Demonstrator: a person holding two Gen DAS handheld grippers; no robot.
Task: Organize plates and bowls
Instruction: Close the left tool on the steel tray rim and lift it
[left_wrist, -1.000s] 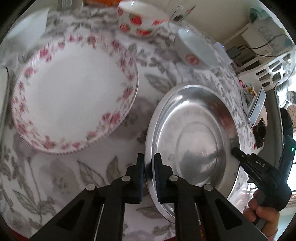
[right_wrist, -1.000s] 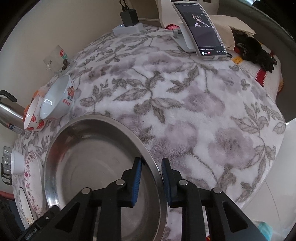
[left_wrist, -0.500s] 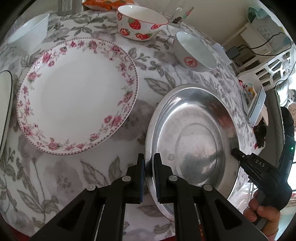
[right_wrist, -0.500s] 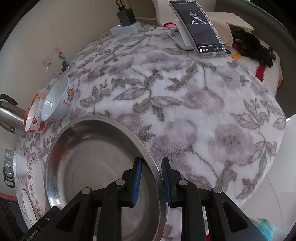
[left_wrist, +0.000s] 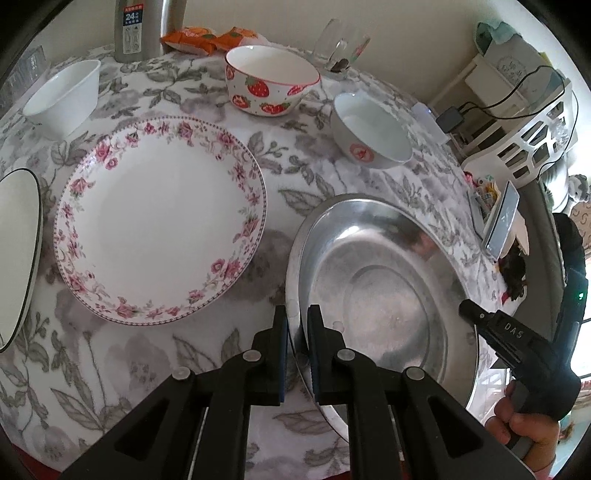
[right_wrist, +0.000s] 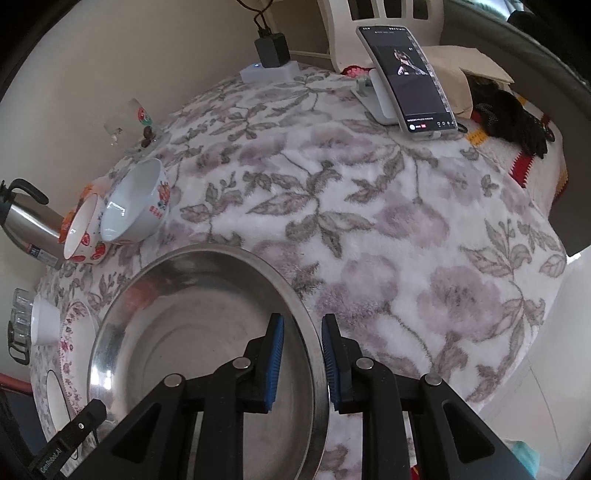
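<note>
While both grippers straddle its rim, the steel plate (left_wrist: 373, 291) rests tableside.

"DAS" reads in pale letters on the body of the right gripper (left_wrist: 466, 309), seen from the left wrist view beside the steel basin (left_wrist: 376, 295). From the right wrist view, "GenRobot.AI" runs along the left gripper (right_wrist: 96, 409) at the basin's near left edge. Behind the basin, by the wall, the steel thermos (left_wrist: 138, 29) carries a label with "24" in large digits; the smaller print beneath is unreadable.
</note>
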